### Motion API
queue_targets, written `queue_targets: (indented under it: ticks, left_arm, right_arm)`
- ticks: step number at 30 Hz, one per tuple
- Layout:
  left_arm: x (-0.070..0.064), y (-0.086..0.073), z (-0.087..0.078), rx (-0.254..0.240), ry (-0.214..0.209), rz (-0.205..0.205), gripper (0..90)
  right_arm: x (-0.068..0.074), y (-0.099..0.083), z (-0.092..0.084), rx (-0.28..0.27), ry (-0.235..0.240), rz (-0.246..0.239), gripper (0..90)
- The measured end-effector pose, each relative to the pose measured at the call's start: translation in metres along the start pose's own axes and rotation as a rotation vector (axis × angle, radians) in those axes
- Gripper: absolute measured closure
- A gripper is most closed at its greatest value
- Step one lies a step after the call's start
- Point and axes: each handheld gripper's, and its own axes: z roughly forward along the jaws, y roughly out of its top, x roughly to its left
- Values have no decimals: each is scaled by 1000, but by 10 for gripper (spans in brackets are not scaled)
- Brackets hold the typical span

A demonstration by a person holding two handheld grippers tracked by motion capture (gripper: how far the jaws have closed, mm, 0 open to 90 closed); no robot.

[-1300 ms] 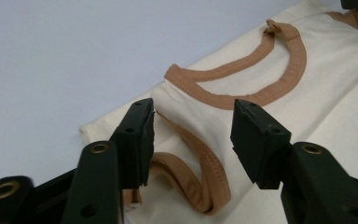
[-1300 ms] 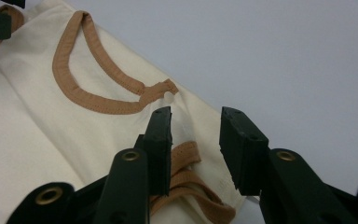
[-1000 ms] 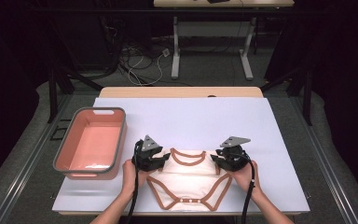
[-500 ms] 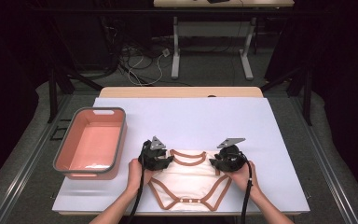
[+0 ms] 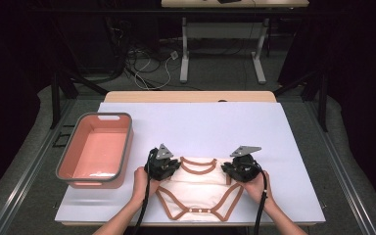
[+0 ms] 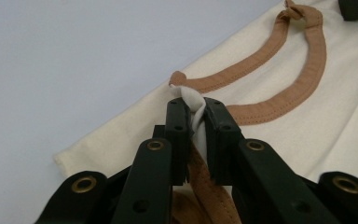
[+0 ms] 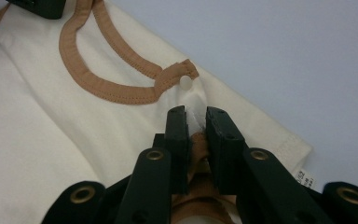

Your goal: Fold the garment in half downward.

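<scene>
A cream baby bodysuit (image 5: 198,188) with brown trim lies flat near the table's front edge, neckline away from the person. My left gripper (image 5: 169,168) sits at its left shoulder; its jaws have just been closing and now pinch a fold of cream cloth (image 6: 195,112) beside the brown neckline (image 6: 279,95). At the right shoulder my right gripper (image 5: 234,170) has also just been closing, and it pinches a fold of cloth (image 7: 194,114) just below the snap button (image 7: 185,82). A hand holds each gripper from below.
A pink tub with a grey rim (image 5: 63,164) stands at the table's left side. The white table sheet (image 5: 200,127) stretches bare behind the bodysuit. A care label (image 7: 305,178) sticks out at the bodysuit's right sleeve edge.
Both grippers have edged inward and down onto the bodysuit's shoulders, and their jaws have shut on the cloth there. The bodysuit lies where it did.
</scene>
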Motion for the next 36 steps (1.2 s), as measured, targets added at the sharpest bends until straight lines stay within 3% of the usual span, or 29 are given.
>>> queue_targets:
  ticks: [8,15,17,21,26,30,36]
  left_arm:
    - [-5,-2,-15,-26,1,14,815]
    - [-8,-4,-19,-11,-15,9,814]
    - [-9,-5,-19,-3,-19,6,813]
    - [-10,-8,-14,80,-38,10,800]
    - [-5,-10,-7,108,-51,1,713]
    - [-3,-5,-8,86,-41,1,520]
    - [-2,-4,-6,51,-28,-17,465]
  right_arm:
    - [4,1,-12,-51,-2,-7,799]
    - [7,0,-20,-45,2,-32,800]
    - [8,0,-20,-45,6,-34,800]
    - [9,-2,-16,-1,19,-45,792]
    - [5,-7,-2,84,39,-50,714]
    - [1,-4,-5,113,84,-36,521]
    - [-5,-1,-15,24,75,3,505]
